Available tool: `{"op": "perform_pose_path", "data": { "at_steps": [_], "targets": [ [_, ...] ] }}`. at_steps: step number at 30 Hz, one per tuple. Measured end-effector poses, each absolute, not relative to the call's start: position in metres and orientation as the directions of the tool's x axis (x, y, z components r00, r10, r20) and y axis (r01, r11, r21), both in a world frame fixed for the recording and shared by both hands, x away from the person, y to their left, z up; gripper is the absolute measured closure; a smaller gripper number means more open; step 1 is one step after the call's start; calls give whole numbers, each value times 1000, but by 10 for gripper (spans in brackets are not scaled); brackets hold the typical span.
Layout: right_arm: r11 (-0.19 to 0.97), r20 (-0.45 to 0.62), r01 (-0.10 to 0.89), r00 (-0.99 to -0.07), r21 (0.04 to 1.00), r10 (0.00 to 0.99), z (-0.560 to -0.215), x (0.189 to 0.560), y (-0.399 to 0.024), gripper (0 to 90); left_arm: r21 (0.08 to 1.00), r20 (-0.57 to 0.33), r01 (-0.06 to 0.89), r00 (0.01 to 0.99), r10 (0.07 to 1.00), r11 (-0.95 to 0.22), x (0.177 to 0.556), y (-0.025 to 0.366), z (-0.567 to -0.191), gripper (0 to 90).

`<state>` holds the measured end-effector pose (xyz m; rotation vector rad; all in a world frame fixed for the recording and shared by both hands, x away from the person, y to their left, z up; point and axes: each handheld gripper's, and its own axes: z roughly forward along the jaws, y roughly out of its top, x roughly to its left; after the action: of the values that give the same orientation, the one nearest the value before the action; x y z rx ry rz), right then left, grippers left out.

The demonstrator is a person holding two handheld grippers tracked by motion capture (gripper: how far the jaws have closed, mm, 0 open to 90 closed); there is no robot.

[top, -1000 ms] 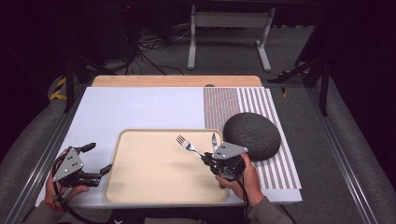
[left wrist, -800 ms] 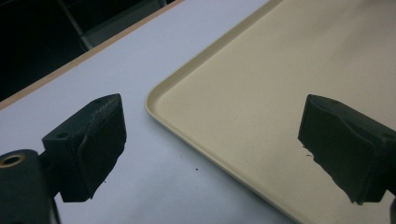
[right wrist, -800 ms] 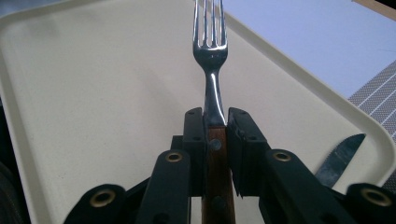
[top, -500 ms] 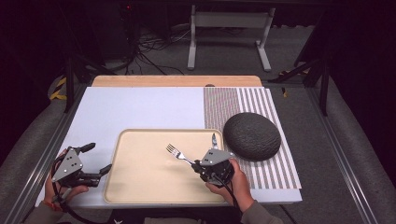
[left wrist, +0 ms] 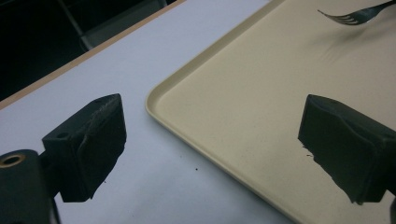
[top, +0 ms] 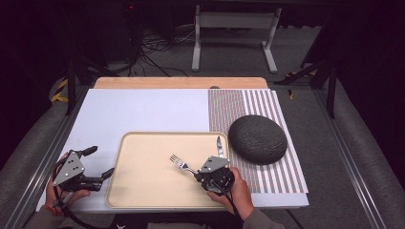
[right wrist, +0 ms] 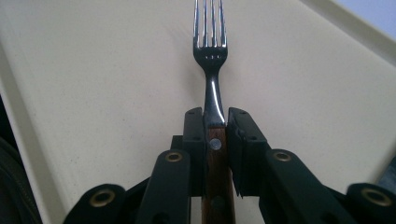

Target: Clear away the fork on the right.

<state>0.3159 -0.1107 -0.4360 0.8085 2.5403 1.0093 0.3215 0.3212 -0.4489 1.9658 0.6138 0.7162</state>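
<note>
A metal fork (top: pixel 179 162) with a wooden handle is held by my right gripper (top: pixel 196 172), tines pointing left and away over the beige tray (top: pixel 143 186). In the right gripper view the jaws are shut on the fork's handle (right wrist: pixel 215 154), and the tines (right wrist: pixel 210 28) hang just above the tray (right wrist: pixel 93 93). My left gripper (top: pixel 101 162) rests open at the tray's left edge, held in a hand. In the left gripper view its open gripper (left wrist: pixel 219 135) straddles the tray rim (left wrist: pixel 154 100), with the fork tines (left wrist: pixel 348 17) far off.
A dark round domed object (top: pixel 258 139) lies on the striped mat (top: pixel 282 176) right of the tray. A slim metal utensil (top: pixel 219 145) lies at the tray's right rim. The white table surface (top: pixel 143 109) stretches beyond the tray.
My right gripper has carried the fork leftward and nearer the person, lower over the tray. The left gripper has stayed put.
</note>
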Motion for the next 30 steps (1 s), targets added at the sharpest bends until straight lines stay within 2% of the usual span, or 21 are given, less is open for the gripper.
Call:
{"op": "perform_pose_path", "data": {
  "at_steps": [9, 13, 15, 16, 20, 21, 22, 24, 27, 28, 30],
  "targets": [
    [619, -39, 427, -803, 659, 595, -447, 314, -110, 782, 881, 237, 134, 704, 669, -454, 322, 322, -449, 84],
    [614, -42, 418, -803, 670, 594, -446, 314, -110, 700, 880, 239, 132, 705, 667, -455, 321, 321, -449, 83],
    [604, -33, 415, -806, 680, 591, -445, 315, -111, 628, 880, 239, 134, 705, 667, -456, 322, 322, -449, 83],
    [601, -34, 409, -808, 687, 588, -444, 316, -112, 627, 879, 235, 140, 705, 670, -455, 321, 322, -449, 82],
    [589, -43, 347, -836, 730, 546, -437, 317, -115, 789, 878, 246, 133, 699, 672, -460, 321, 321, -449, 83],
    [589, -43, 347, -836, 730, 546, -437, 317, -115, 789, 878, 246, 133, 699, 672, -460, 321, 321, -449, 83],
    [594, -66, 310, -849, 742, 525, -432, 317, -114, 889, 879, 241, 136, 698, 674, -456, 321, 320, -449, 83],
    [605, -68, 296, -861, 739, 504, -431, 318, -112, 900, 877, 248, 135, 695, 675, -461, 321, 320, -449, 83],
    [658, -73, 234, -912, 716, 404, -433, 319, -99, 900, 876, 249, 135, 694, 676, -462, 321, 320, -449, 85],
    [707, -102, 205, -925, 676, 366, -437, 320, -88, 900, 878, 240, 141, 696, 677, -457, 322, 321, -449, 86],
    [724, -107, 196, -930, 662, 350, -439, 321, -83, 900, 879, 237, 144, 695, 679, -454, 322, 321, -449, 86]
  ]
}}
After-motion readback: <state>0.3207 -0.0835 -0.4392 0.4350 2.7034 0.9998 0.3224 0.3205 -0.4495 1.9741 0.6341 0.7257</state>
